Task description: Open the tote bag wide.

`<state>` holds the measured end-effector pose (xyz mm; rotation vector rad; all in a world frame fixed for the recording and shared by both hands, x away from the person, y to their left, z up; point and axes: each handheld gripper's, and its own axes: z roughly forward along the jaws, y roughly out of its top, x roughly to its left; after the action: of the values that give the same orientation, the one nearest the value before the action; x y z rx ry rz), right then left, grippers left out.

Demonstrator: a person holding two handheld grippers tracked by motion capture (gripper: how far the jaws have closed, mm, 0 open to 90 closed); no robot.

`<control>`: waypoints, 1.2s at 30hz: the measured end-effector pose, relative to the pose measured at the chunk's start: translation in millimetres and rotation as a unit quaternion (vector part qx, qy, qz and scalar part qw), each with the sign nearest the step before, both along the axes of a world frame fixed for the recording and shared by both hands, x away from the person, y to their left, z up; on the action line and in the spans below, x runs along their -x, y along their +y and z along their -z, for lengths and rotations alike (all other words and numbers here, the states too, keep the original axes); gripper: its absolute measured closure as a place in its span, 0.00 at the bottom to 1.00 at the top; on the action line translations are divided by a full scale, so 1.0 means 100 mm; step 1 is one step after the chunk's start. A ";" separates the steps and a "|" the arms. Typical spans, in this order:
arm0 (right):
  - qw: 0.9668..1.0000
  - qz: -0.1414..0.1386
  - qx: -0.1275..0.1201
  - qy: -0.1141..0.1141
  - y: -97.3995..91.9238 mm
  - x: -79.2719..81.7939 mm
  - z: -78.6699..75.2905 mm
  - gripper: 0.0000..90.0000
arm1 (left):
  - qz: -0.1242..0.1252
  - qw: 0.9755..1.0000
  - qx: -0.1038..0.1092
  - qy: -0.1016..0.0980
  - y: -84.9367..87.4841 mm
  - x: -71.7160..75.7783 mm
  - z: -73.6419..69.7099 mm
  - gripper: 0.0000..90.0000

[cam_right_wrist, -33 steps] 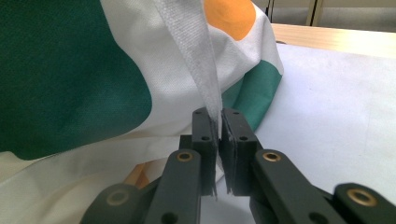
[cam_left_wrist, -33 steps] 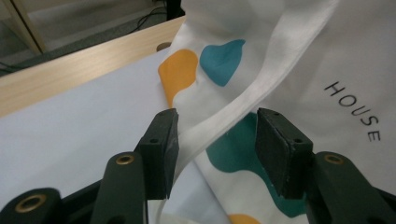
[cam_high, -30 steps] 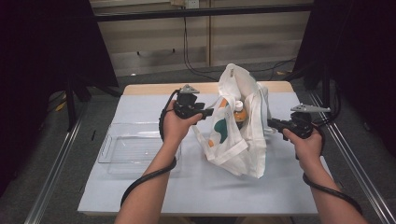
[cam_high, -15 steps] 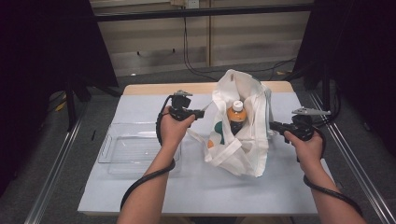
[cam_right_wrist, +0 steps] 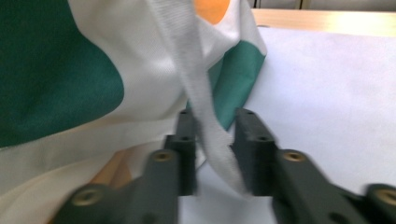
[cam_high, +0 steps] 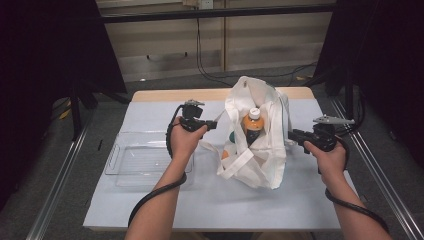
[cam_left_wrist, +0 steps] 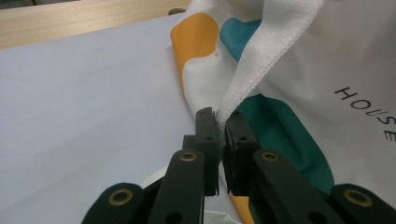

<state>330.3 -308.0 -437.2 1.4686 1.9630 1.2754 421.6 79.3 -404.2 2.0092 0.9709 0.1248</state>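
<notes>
A white cloth bag (cam_high: 260,150) with teal and orange patches stands mid-table, its mouth spread wide. An orange bottle (cam_high: 253,125) with a white cap stands upright inside it. My left gripper (cam_high: 215,124) is at the bag's left side; in the left gripper view it (cam_left_wrist: 222,119) is shut on the bag's white strap (cam_left_wrist: 252,70). My right gripper (cam_high: 292,135) is at the bag's right side. Its jaws (cam_right_wrist: 215,121) have just been opening, and the other strap (cam_right_wrist: 196,79) hangs loose between them with a gap on each side.
A clear plastic tray (cam_high: 130,165) lies on the pale table cover (cam_high: 200,200) left of the bag, under my left forearm. The wooden table edge (cam_high: 165,95) runs along the back. Metal rails border both sides.
My left gripper moved slightly left and down with the strap, drawing the bag's mouth wider so the bottle shows. The bag's top has sagged lower. The right hand stayed put.
</notes>
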 end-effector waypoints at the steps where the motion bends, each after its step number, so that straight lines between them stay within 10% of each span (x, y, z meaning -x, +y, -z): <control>1: 1.000 0.004 0.004 0.001 0.00 0.00 -0.02 0.65 | 0.001 1.000 -0.001 0.000 0.00 0.00 0.00 0.95; 10: 1.000 0.002 0.009 -0.024 0.06 -0.04 -0.24 0.55 | 0.005 1.000 -0.008 0.003 0.00 0.01 -0.01 0.95; 18: 0.999 -0.005 -0.013 -0.047 0.13 -0.11 -0.39 0.78 | 0.005 1.000 -0.012 0.003 -0.01 0.01 -0.01 0.95; 23: 0.999 -0.001 -0.017 -0.032 0.15 -0.13 -0.27 0.96 | 0.000 1.000 -0.006 0.005 -0.01 0.00 0.01 0.95; 36: 1.000 0.001 -0.004 0.014 0.11 -0.14 0.05 0.98 | 0.000 1.000 -0.009 0.013 0.00 -0.01 0.08 0.96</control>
<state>344.6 -297.0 -442.6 1.4997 1.9753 1.2710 422.5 79.4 -412.7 2.0318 0.9909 0.1079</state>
